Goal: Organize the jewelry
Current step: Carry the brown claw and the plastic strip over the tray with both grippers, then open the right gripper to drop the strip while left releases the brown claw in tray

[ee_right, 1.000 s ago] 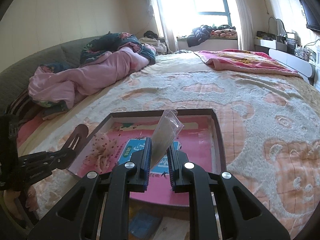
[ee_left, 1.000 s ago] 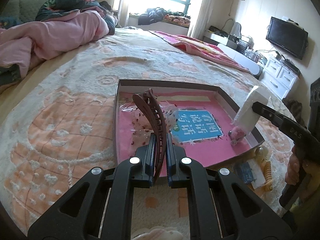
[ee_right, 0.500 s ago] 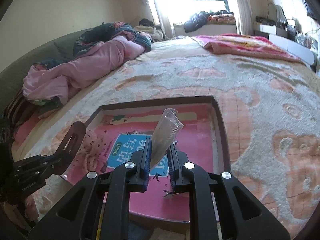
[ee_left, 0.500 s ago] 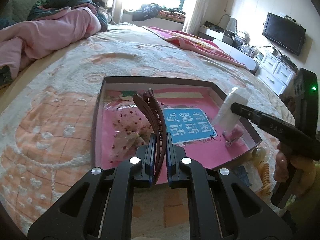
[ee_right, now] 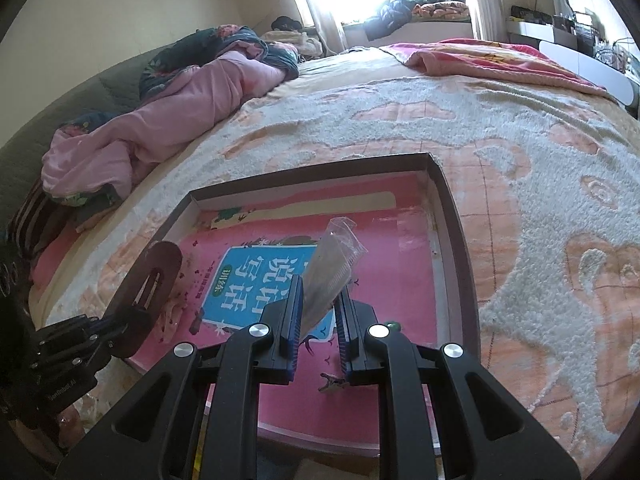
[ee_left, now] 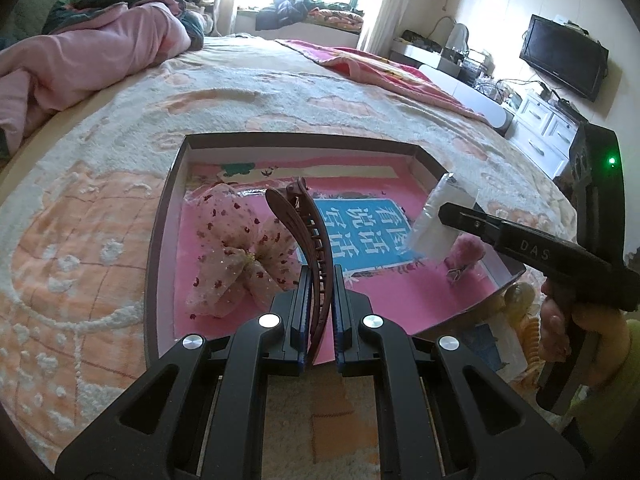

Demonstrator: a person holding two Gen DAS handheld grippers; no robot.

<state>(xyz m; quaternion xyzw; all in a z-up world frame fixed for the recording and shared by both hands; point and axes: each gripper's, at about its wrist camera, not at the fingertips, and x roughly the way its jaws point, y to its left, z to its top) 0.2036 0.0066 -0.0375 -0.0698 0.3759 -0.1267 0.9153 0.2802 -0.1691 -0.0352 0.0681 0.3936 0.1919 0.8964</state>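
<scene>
My left gripper (ee_left: 319, 280) is shut on a brown curved hair clip (ee_left: 304, 224), which sticks up over the near edge of a shallow pink-floored box (ee_left: 168, 208). My right gripper (ee_right: 317, 292) is shut on a clear plastic packet (ee_right: 334, 264) and hangs over the same box (ee_right: 448, 216). From the left wrist view that packet (ee_left: 436, 220) and the right gripper (ee_left: 456, 210) hover above the box's right side. A spotted tulle bow (ee_left: 236, 256) and a small pink fluffy clip (ee_left: 466, 250) lie inside. The right wrist view has the brown clip (ee_right: 154, 276) at its left.
The box rests on a peach-and-cream fleece blanket (ee_left: 100, 216) on a bed. Yellowish hair ties and a blue item (ee_left: 520, 312) lie outside the box's near right corner. A small metal clip (ee_right: 334, 380) lies in the box. A pink quilt (ee_left: 80, 60) is heaped at the far left.
Both grippers have dropped lower and closer over the box. The right gripper with its packet has come further into the left wrist view. The bow now shows plainly.
</scene>
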